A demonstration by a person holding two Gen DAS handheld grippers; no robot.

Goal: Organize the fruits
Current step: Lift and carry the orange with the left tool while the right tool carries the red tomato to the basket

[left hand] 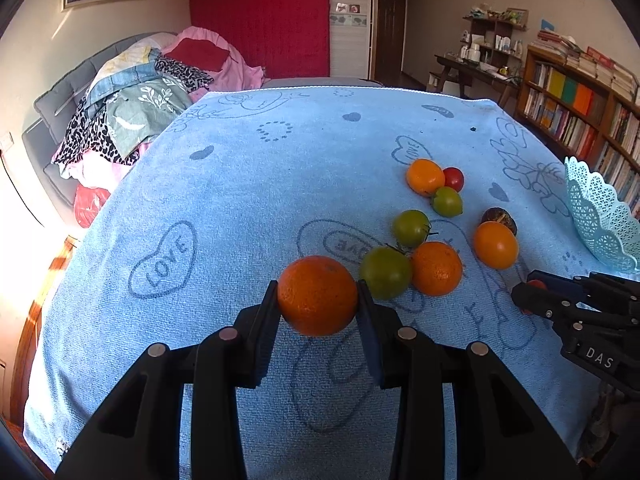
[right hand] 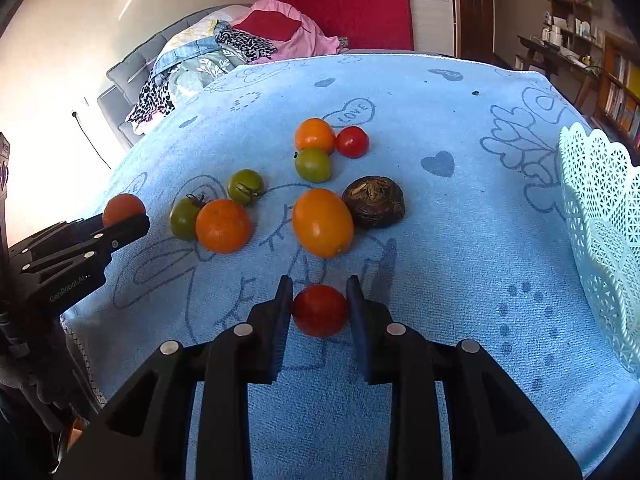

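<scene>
The left gripper (left hand: 317, 295) grasps an orange (left hand: 316, 294) above the "LOVE"-printed blue towel (left hand: 240, 184); the right gripper (right hand: 319, 308), marked "DAS", grasps a red tomato (right hand: 320, 310) near the bench's front edge. "GenRobot.AI" marks the left gripper.

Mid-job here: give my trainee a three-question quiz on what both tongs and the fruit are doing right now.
1. What do the left tongs hold?
2. True or false: the basket already has fruit in it.
3. The right tongs grip: A) a green tomato, B) a red tomato, C) the dark brown fruit.

Key: 1. An orange. 2. False; none shows in it. 3. B.
</scene>
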